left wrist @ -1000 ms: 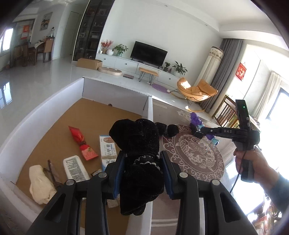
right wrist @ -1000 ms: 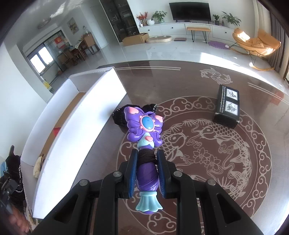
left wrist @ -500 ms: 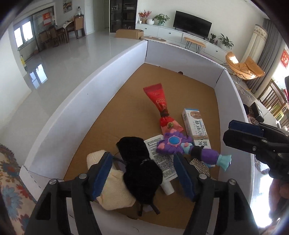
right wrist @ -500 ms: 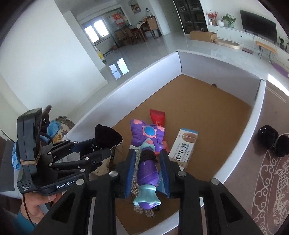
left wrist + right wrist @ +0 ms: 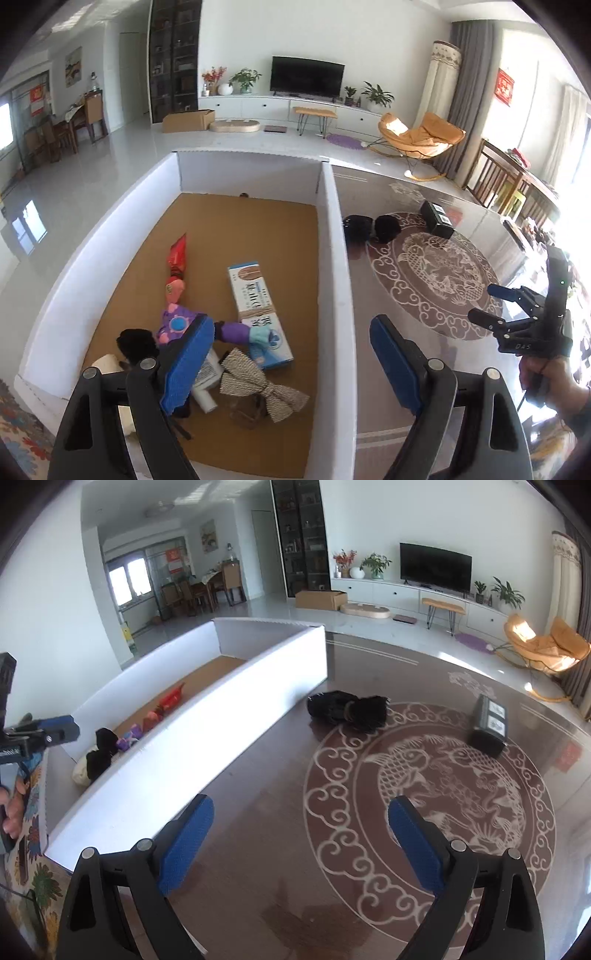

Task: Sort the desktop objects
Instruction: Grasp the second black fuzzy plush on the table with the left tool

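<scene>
Both grippers' fingers spread, empty; purple toy partly hidden (left finger).

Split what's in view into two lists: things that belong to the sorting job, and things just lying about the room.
Job: white box; purple toy, bow tie, blue carton inside it; black bundle, black case left on the table.

Lying about: television, orange chair, cardboard carton.

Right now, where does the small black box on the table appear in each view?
Left wrist view: black box is upper right of centre, at the far edge of the fish medallion.
Right wrist view: black box is right of centre, on the medallion's far right rim.
Shared landmark: the black bundle beside the white box wall.
</scene>
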Available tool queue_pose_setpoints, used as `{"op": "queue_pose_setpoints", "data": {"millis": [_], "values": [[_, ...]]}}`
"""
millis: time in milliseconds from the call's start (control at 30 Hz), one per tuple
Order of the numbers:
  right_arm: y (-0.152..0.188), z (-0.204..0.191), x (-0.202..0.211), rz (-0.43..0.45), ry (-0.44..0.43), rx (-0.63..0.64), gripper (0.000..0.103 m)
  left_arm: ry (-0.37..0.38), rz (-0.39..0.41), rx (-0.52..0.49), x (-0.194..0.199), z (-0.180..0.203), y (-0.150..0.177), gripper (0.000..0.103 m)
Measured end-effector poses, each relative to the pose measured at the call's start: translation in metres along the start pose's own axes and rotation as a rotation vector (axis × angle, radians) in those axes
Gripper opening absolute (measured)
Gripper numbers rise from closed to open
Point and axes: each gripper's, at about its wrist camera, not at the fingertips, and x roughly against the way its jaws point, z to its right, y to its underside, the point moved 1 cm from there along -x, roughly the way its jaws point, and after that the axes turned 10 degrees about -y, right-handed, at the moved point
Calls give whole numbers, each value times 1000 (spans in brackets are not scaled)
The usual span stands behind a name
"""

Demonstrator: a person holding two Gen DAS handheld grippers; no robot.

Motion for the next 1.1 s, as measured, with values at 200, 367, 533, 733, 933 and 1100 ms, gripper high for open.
{"op": "queue_pose_setpoints", "data": {"millis": [200,367,533,733,933,1100], "values": [[69,71,38,2,44,-178,96,117,-19,-295,-38,123,-53,86],[87,80,69,64,4,-253,96,80,-95,-423,-123,190,-101,86],[101,75,101,112,-29,-250,96,50,-110,-400,-192,211,-134,86],[116,72,123,128,-45,-238,96,53,-245,-350,-248,212,-125,86],[127,73,133,132,-24,-206,96,251,-313,-331,-216,211,-100,86],[130,75,132,140,-32,-220,96,187,-246,-383,-198,210,-100,86]]}}
